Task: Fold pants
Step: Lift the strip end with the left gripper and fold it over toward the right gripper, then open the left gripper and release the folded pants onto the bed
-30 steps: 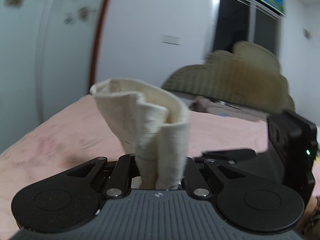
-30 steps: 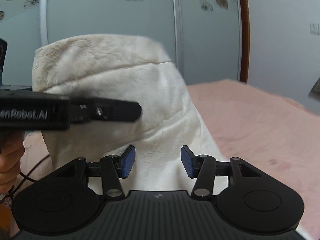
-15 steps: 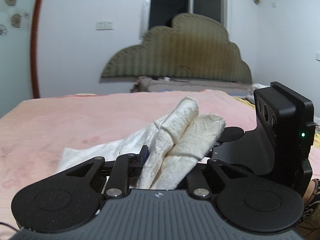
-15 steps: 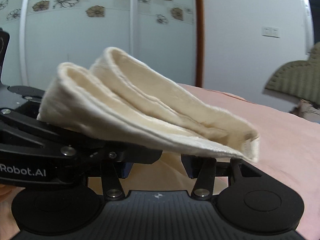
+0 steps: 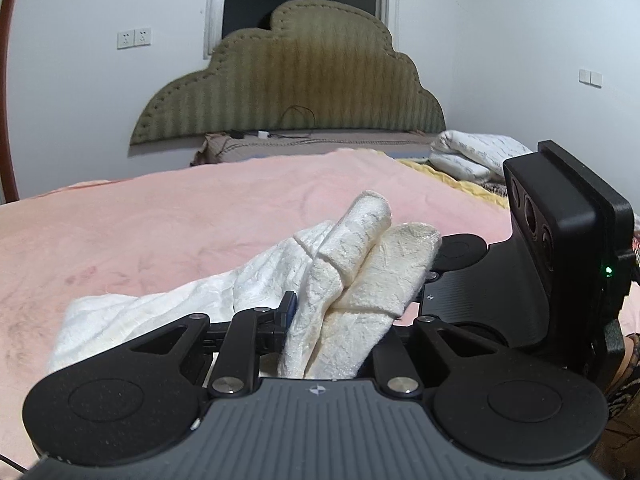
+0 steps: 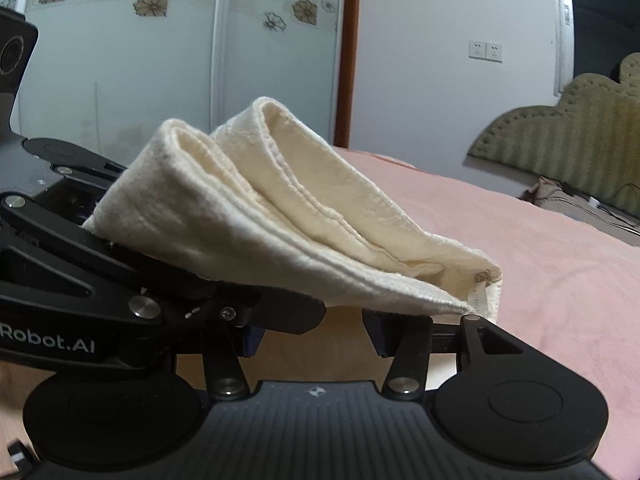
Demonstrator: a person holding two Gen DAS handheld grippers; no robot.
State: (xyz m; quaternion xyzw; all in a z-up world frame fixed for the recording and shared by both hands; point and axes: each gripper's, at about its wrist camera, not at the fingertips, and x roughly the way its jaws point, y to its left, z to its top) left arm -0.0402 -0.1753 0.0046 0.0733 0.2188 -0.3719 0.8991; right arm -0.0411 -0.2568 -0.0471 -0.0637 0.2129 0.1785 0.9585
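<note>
Bedroom scene, pink bedspread as the work surface, olive scalloped headboard on the far wall with a dark window above it. Folded white bedding sits just right of the headboard's base; twin wall sockets to its left.

Left gripper: jaws nearly together, clamped on a bunched fold of the cream pants. Fabric sticks up out of the grip in two rolled layers pointing toward the headboard. Rest of the garment trails off to the left of the gripper and lies on the bedspread.

Right gripper: fingers partway apart, blue pads visible. Cream fabric shows in the gap between them, but can't tell whether the pads press on it. The held fold of the pants hangs over the pads and blocks the view. Left gripper's black body crosses in from the left in the right wrist view, just in front of the right one, carrying that fold. A small label shows at the fold's lower right corner.

Wardrobe doors with flower decals stand left of the headboard, behind a brown door frame.
</note>
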